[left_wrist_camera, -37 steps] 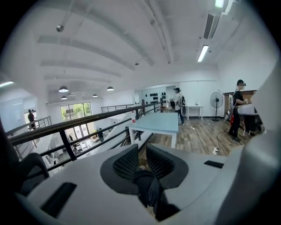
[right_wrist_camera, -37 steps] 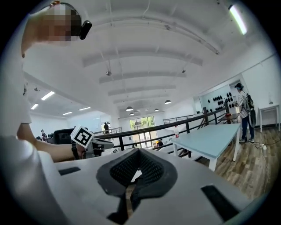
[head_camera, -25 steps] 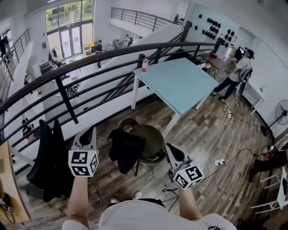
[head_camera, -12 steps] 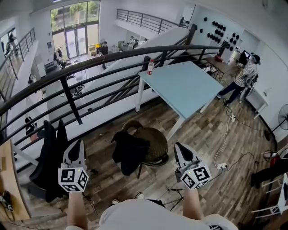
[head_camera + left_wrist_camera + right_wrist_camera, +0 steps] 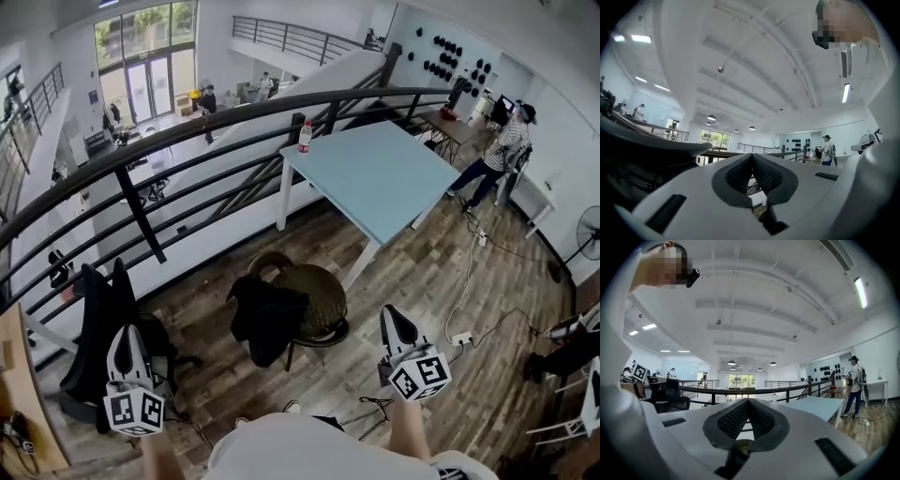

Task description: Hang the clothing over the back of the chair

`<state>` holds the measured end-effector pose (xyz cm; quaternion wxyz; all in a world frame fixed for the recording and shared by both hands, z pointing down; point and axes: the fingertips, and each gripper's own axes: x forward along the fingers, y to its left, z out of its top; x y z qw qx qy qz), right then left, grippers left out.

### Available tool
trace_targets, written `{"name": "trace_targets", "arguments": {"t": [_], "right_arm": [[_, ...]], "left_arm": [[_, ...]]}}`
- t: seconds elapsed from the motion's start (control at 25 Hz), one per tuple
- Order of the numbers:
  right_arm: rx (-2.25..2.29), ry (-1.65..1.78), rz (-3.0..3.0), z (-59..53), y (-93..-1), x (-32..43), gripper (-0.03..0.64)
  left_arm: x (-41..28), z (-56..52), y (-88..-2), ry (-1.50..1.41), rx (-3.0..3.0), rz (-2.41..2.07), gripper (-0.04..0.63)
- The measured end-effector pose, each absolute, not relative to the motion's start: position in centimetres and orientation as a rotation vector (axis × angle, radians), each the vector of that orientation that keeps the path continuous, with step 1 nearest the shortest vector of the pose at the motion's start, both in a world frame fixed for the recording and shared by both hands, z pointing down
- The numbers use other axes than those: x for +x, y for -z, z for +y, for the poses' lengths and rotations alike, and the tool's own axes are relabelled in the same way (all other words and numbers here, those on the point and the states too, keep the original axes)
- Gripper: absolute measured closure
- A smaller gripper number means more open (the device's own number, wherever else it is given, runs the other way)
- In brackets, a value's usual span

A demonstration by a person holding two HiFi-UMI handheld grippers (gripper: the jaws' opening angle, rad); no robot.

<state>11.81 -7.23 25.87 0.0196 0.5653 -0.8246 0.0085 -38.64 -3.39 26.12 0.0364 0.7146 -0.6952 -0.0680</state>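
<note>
Holding the left gripper (image 5: 125, 335) and right gripper (image 5: 390, 317) level and well apart, each with fingers pressed together on nothing. Between the two pairs of fingers and a little beyond them: dark clothing (image 5: 265, 319), hanging over one side of a round wicker chair (image 5: 314, 291), touched by neither. Just past the left fingers, a black office chair (image 5: 94, 319). Well beyond the right fingers, a pale blue worktop (image 5: 384, 178) with a bottle (image 5: 303, 134) at its far corner, beside a dark railing (image 5: 187, 127).

Bright even daylight, sharp focus, strong fisheye edge distortion
</note>
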Motion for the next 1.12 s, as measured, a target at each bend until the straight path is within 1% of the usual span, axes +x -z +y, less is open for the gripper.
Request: {"name": "trace_targets", "arguments": {"t": [0.16,0.32,0.72,1.12], "right_arm": [[1.845,-0.048,-2.513,-6.8,-26.3,13.8,0.598],[1.878,-0.051,-2.5,-7.2,-26.6,14.4,0.598],[1.842,-0.044,-2.536,-7.4,-26.3,12.8,0.598],[1.806,-0.069,-2.56,-7.2,-26.8,11.3,0.598]], "left_arm": [[-38.9,-2.1,-28.0,0.191,2.09,-2.197,0.572],[-37.6,-3.0,-28.7,0.16,2.095,-2.177,0.572],[-35.8,-4.0,-27.9,0.189,2.162,-2.118,0.572],[-36.3,-2.8,-27.8,0.14,2.156,-2.154,0.572]]}}
